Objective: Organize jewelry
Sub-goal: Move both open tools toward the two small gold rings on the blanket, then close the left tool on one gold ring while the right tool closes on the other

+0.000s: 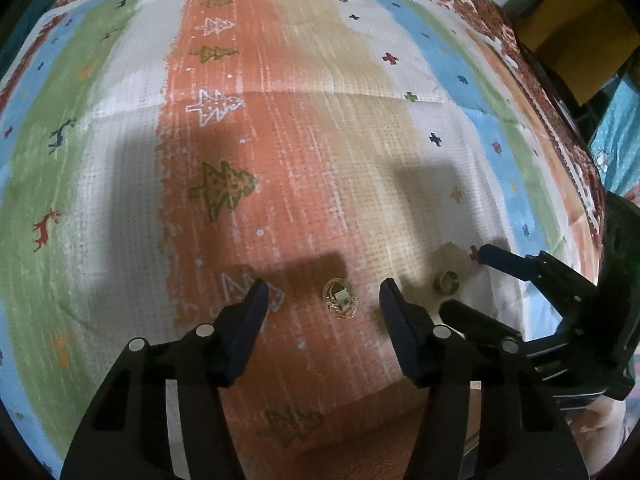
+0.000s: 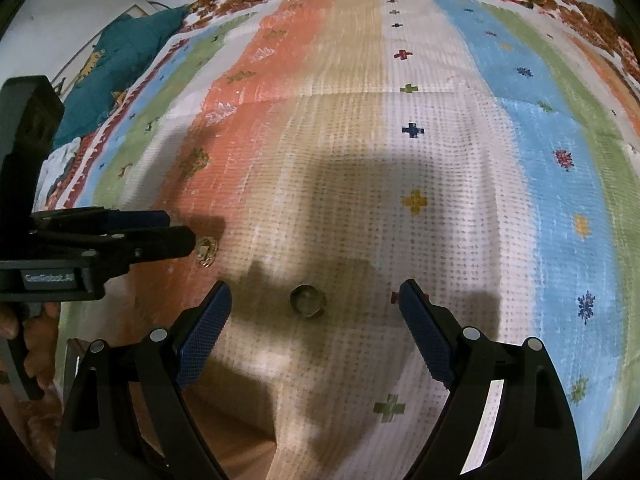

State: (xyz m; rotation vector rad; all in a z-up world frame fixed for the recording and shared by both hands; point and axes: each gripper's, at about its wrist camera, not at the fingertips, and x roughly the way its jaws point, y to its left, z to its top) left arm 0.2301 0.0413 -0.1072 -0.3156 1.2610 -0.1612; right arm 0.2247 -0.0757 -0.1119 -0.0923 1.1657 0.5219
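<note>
A small coiled gold chain with a pale pendant (image 1: pixel 340 298) lies on the orange stripe of the cloth, between the tips of my open left gripper (image 1: pixel 324 294). It also shows in the right wrist view (image 2: pixel 205 252), just beyond the left gripper's fingers (image 2: pixel 176 240). A gold ring (image 2: pixel 307 301) lies on the beige stripe, centred between the tips of my open right gripper (image 2: pixel 315 300). In the left wrist view the ring (image 1: pixel 447 281) sits between the right gripper's fingers (image 1: pixel 504 258). Both grippers are empty.
A striped patterned cloth (image 1: pixel 320 120) with trees, deer and crosses covers the surface; its near edge hangs at the bottom. A teal fabric heap (image 2: pixel 132 52) lies at the far left. A brown box (image 1: pixel 576 32) stands beyond the right edge.
</note>
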